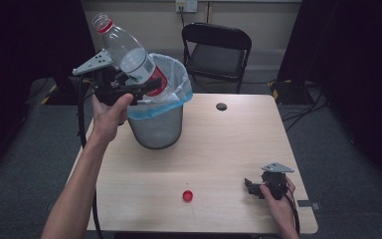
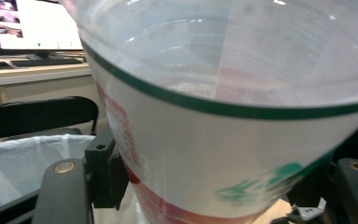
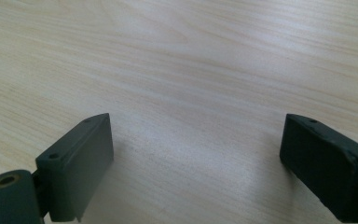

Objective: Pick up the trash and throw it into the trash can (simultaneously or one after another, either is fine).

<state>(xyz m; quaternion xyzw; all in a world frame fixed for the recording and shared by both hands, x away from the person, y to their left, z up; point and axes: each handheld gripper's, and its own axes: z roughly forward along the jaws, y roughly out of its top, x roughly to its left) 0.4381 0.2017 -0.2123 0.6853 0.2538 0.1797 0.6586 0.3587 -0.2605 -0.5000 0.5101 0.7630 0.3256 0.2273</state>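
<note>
1. Here, the left gripper (image 1: 138, 89) is clamped on a clear plastic bottle (image 1: 129, 54), jaws on either side of its labelled lower body; the bottle is raised off the tabletop and tilted, its open neck with a red ring pointing up and away to the left, its base just above the rim of the bin (image 1: 155, 130).
2. In the left gripper view the bottle (image 2: 242, 116) stands close between the two black jaws; its white label carries a green band and red print; part of the bin's liner (image 2: 23, 163) lies below at the left.
3. The bin is a grey mesh basket lined with a pale blue bag; it stands near the far left corner of the tabletop (image 1: 219, 149).
4. A red cap (image 1: 187, 195) lies alone near the near edge of the tabletop, about midway along it, well apart from the bin.
5. The right gripper (image 1: 252, 186) rests near the near right corner; its jaws stand wide apart over bare wood, with nothing between them.
6. A black folding chair (image 1: 218, 50) stands beyond the far edge.
</note>
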